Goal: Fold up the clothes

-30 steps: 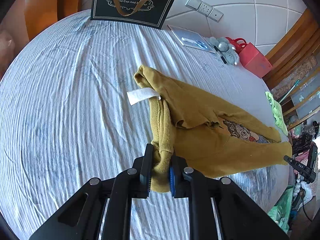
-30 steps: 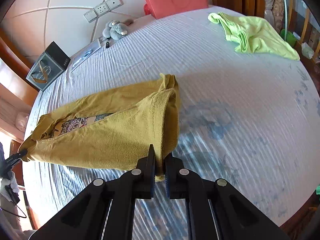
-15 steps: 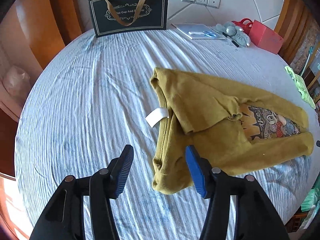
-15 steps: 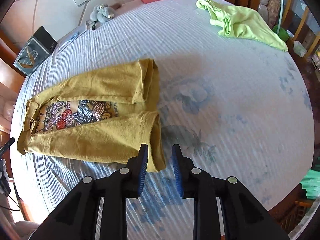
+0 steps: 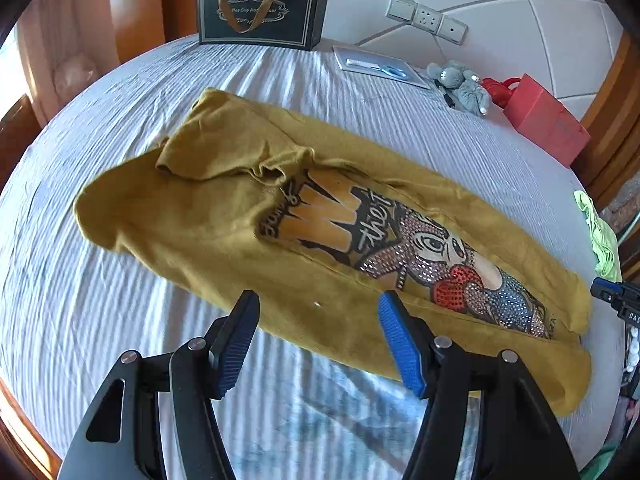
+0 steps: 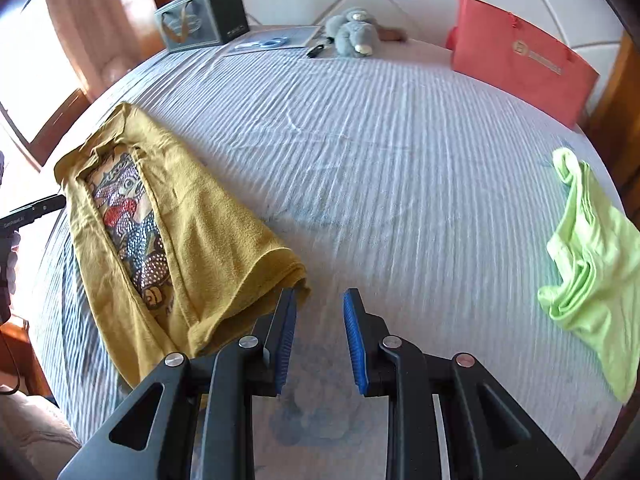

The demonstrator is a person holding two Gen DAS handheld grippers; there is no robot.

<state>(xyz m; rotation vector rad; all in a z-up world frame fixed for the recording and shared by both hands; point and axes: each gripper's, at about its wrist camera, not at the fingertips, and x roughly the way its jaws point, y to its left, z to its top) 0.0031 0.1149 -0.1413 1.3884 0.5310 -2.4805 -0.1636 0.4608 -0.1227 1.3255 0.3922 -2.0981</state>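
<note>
1. The mustard shirt (image 5: 208, 216) lies on the striped bed (image 5: 100, 312), both side edges folded inward, print exposed.
2. Left gripper (image 5: 318, 344): jaws opening, nothing between them.
3. Right gripper (image 6: 319, 340): jaws apart, empty; shirt hem at 10 o'clock.
4. Risk: the loose flaps may spring open if a finger drags them.

Shirt (image 5: 224, 216) is soft matt cloth with a sparkly rhinestone print (image 5: 452, 276); bed (image 6: 380, 160) sheet is ribbed, crinkly fabric.
</note>
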